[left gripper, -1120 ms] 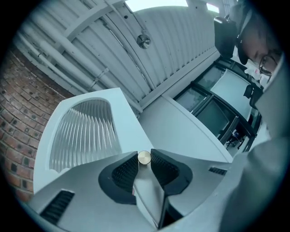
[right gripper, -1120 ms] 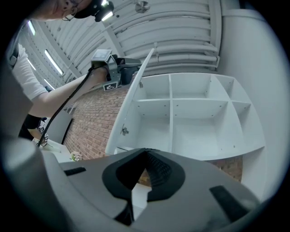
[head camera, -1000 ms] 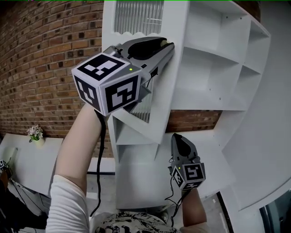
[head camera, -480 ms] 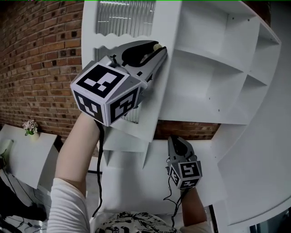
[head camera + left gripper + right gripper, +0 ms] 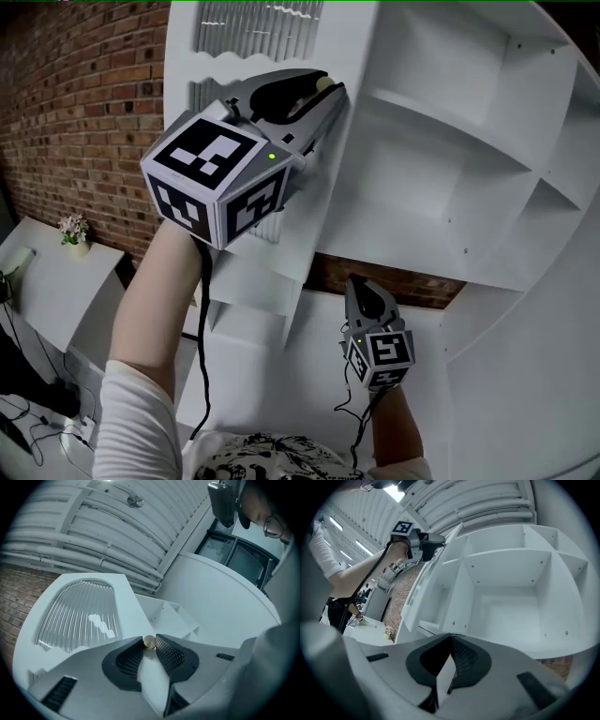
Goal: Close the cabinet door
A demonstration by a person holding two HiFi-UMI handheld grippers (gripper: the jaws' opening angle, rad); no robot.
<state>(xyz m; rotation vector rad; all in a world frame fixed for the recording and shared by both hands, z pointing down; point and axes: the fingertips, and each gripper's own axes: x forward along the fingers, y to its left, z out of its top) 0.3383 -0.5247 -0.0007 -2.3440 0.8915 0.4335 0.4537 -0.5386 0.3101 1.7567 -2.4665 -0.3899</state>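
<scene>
The white cabinet door [image 5: 352, 37] with a ribbed glass pane [image 5: 77, 613] stands swung out from the open white shelf cabinet [image 5: 441, 141]. High at the door's free edge, my left gripper [image 5: 328, 89] is shut on the door's small brass knob [image 5: 149, 642], which sits between the jaw tips; the right gripper view catches this gripper [image 5: 433, 538] at the door edge too. My right gripper [image 5: 352, 283] hangs lower, below the shelves and touching nothing. Its jaws [image 5: 451, 637] are shut and empty, and they point at the empty shelf compartments [image 5: 511, 602].
A brick wall [image 5: 84, 112] runs behind and left of the cabinet. A white counter with a small flower pot [image 5: 73, 232] sits at the lower left, with cables [image 5: 23, 412] beneath it. The cabinet's white side panel [image 5: 553, 375] fills the right.
The left gripper has kept its hold and moved sideways with the door, which now shows more of its face. The right gripper has drifted slightly left, still low.
</scene>
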